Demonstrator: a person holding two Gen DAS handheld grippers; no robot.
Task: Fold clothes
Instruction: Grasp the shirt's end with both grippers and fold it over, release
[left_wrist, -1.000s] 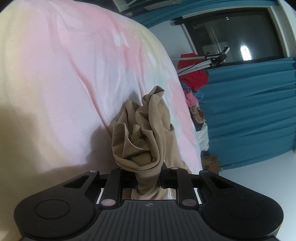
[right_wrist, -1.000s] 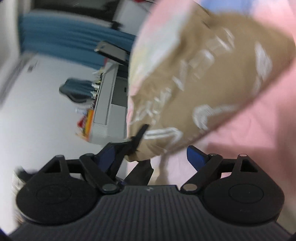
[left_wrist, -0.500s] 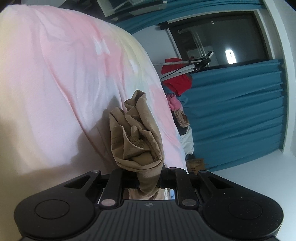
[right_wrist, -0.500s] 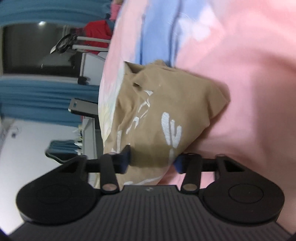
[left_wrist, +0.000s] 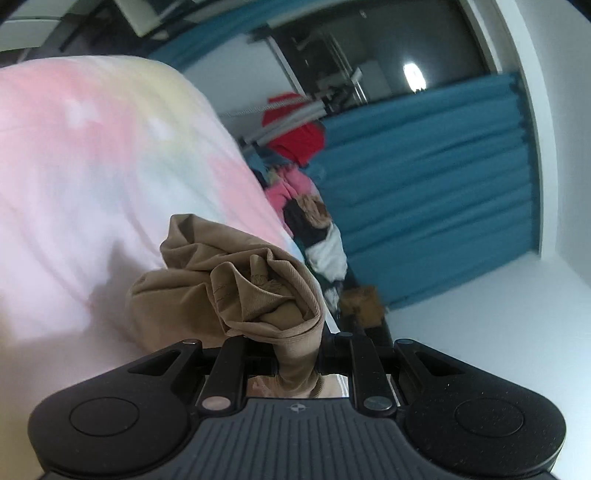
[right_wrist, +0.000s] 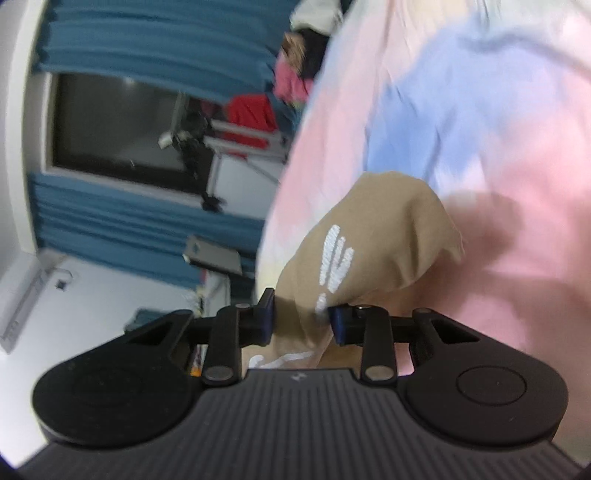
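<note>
Tan garment (left_wrist: 236, 284) bunched into a ribbed twist and pinched between the fingers of the left gripper (left_wrist: 297, 354), rising out of the narrow gap, folds crumpled up and to the left. Same tan cloth (right_wrist: 369, 240), with white lettering, caught in the right gripper (right_wrist: 301, 319); blue fingers (right_wrist: 266, 314) closing on it from both sides, fabric squeezed between them and bulging forward above. Held just over a bed cover (left_wrist: 92, 166) of pink, pale yellow and light blue tie-dye that fills the left of the left wrist view and the right of the right wrist view; shadow of the cloth on the pink.

Beyond the bed edge, a heap of clothes (left_wrist: 310, 221): pink, black, white and brown pieces piled close together, partly cut off by the garment. Above the heap, a red item (left_wrist: 295, 136) draped on a pale metal rack. Teal curtain (left_wrist: 424, 192) across the wall behind, dark window (left_wrist: 369, 55) over it with one light reflected. Small brown box (left_wrist: 360, 302) on the floor by the curtain foot. In the right wrist view, a grey slab-like object (right_wrist: 214, 254) on a stand near the bed edge; too blurred to name.
</note>
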